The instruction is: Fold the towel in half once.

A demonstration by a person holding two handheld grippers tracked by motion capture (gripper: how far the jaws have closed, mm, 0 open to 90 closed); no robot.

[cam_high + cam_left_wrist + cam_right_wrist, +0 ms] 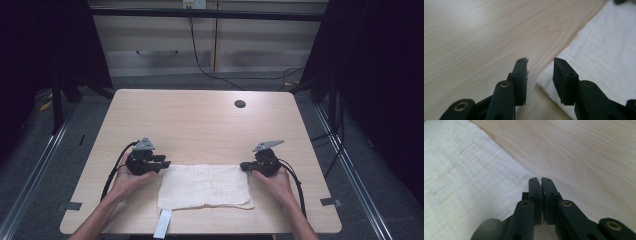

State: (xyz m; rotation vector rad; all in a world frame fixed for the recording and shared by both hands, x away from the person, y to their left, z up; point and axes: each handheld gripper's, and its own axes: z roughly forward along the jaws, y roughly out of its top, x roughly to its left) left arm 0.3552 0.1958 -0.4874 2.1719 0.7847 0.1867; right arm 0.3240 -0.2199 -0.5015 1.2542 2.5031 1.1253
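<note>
A white cloth (205, 186) lies flat on the wooden table (200, 120) near its front edge. My left gripper (167, 163) is at the cloth's far left corner; in the left gripper view the gripper (540, 61) stands open, its jaws apart either side of the cloth's (604, 50) corner and not pressing it. My right gripper (243, 166) is at the far right corner. In the right gripper view that gripper (539, 180) has its jaws together right at the cloth's (461, 182) edge, with a pale sliver of fabric between the pads.
A dark round hole (240, 104) sits in the tabletop at the back right. A white strip (163, 224) hangs over the front edge below the cloth. Bare wood stretches behind the cloth. Cables trail from both grippers along the person's forearms.
</note>
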